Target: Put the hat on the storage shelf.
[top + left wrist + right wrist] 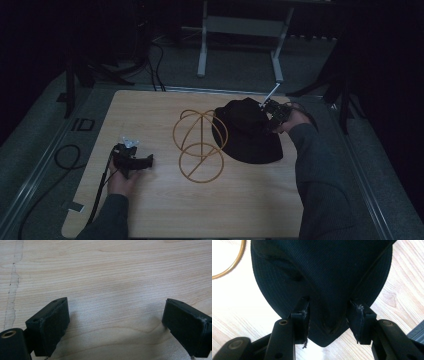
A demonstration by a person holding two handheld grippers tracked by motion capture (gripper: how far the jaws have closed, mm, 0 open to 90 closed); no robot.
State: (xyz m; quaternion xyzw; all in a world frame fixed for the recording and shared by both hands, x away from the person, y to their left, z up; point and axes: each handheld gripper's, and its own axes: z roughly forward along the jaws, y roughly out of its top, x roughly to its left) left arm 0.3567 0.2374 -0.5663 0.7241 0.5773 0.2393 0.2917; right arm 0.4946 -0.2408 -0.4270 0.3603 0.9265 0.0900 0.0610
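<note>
My right hand-held gripper point(327, 315) has its jaws set on either side of the black fabric hat point(322, 280), a soft bucket-shaped one with a wide floppy brim. They stand about half apart, and a fold of the brim is bunched between the pads; the cloth puckers there, so I judge it a pinch on the hat, though I cannot tell how firm it is. In the high view the hat point(247, 132) sits on the far right part of the light wooden bench point(150, 210), its left edge just beside, perhaps overlapping, the gold wire stand point(200, 145), an open frame of thin metal hoops standing upright near the middle of the bench. My right hand-held gripper point(274, 114) comes at the hat from its far right side.

My left hand-held gripper point(115, 322) rests low over bare wood at the near left, its jaws wide apart with nothing between them, well apart from the hat and the stand.

As I read it, the work is putting the hat on the wire stand. The grasp looks made or nearly so; the lift, the carry over the hoops and the settling of the crown on top are all left to do. The stand carries nothing yet.
</note>
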